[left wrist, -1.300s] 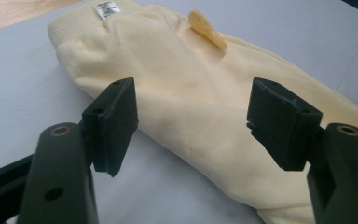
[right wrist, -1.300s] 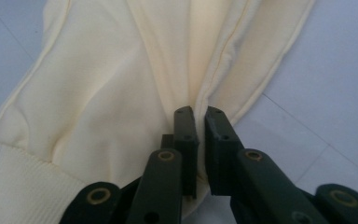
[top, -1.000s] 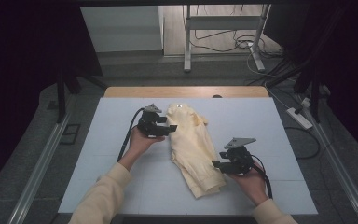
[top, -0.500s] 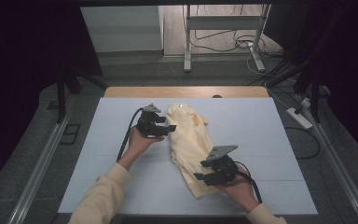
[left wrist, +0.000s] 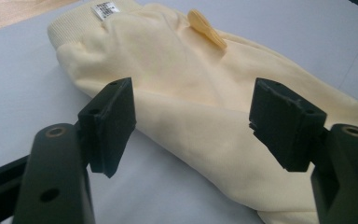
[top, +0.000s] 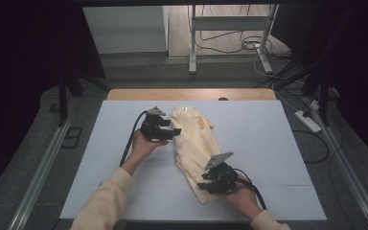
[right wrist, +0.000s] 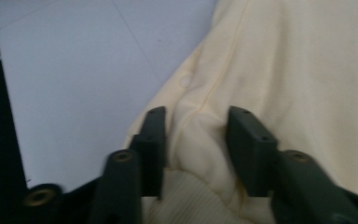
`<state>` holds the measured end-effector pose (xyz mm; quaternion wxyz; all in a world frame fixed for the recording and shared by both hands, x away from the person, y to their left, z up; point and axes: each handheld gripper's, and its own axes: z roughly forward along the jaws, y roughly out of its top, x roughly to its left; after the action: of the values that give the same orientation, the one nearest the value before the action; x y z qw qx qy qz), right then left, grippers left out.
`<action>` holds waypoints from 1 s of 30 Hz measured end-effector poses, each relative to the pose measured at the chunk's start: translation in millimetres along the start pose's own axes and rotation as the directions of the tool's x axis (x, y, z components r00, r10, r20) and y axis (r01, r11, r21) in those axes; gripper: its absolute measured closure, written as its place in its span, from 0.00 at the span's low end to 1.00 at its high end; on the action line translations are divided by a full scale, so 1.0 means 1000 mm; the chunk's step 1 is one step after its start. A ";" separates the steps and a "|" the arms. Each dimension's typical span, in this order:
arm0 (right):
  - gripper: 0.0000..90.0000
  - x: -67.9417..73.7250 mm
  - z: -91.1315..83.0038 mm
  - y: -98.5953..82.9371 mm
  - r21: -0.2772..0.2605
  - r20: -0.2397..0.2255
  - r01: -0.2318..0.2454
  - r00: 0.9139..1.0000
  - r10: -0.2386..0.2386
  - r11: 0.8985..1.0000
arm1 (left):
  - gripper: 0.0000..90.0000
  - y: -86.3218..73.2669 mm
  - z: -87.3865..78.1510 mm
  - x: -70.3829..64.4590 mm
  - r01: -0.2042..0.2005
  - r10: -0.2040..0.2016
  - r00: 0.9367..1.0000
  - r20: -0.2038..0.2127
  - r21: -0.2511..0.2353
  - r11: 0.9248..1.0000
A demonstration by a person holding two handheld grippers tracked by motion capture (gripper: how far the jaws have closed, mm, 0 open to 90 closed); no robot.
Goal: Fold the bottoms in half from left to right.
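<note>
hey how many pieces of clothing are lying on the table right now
1. A pale yellow garment lies mid-table, running from near the left gripper down to the right gripper. It is folded, so a layer beneath could be hidden.

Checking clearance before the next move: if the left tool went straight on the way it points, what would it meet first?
Probably the pale yellow garment, lying straight ahead between the left tool's open jaws.

the garment (left wrist: 200, 107) runs off the left gripper view's right edge; its label (left wrist: 103, 9) print is too small to read.
</note>
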<state>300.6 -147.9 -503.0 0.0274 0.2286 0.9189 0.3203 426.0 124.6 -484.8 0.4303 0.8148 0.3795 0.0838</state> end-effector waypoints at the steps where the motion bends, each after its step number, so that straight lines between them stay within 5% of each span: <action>1: 0.76 0.000 0.000 0.001 0.003 -0.003 -0.005 1.000 0.005 1.000 | 0.34 0.000 0.000 0.000 -0.001 0.001 1.000 0.000 0.000 1.000; 8: 0.85 0.001 -0.004 0.002 -0.018 -0.015 -0.008 1.000 0.008 1.000 | 0.34 0.000 0.000 0.000 -0.002 0.002 1.000 -0.001 -0.001 1.000; 10: 0.85 0.004 -0.007 0.004 -0.049 -0.050 -0.008 0.999 0.006 0.999 | 0.34 0.000 0.000 0.001 -0.003 0.003 1.000 -0.002 -0.003 1.000; 16: 0.82 0.016 -0.003 0.009 -0.059 -0.054 0.039 0.998 -0.042 0.997 | 0.34 0.000 -0.001 0.001 -0.002 0.002 1.000 -0.003 -0.004 1.000; 23: 0.62 0.015 -0.001 0.006 -0.080 -0.071 0.032 0.997 -0.037 0.996 | 0.34 0.000 -0.002 0.002 -0.002 0.002 1.000 -0.003 -0.003 1.000; 30: 0.47 -0.003 -0.026 0.005 -0.191 0.014 -0.034 0.999 0.037 0.981 | 0.34 -0.001 -0.001 0.001 -0.005 0.005 1.000 -0.004 0.000 1.000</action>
<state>300.4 -161.1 -479.9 0.0516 0.2441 0.8795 0.4053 426.1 126.4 -484.8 0.4292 0.8156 0.3785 0.0864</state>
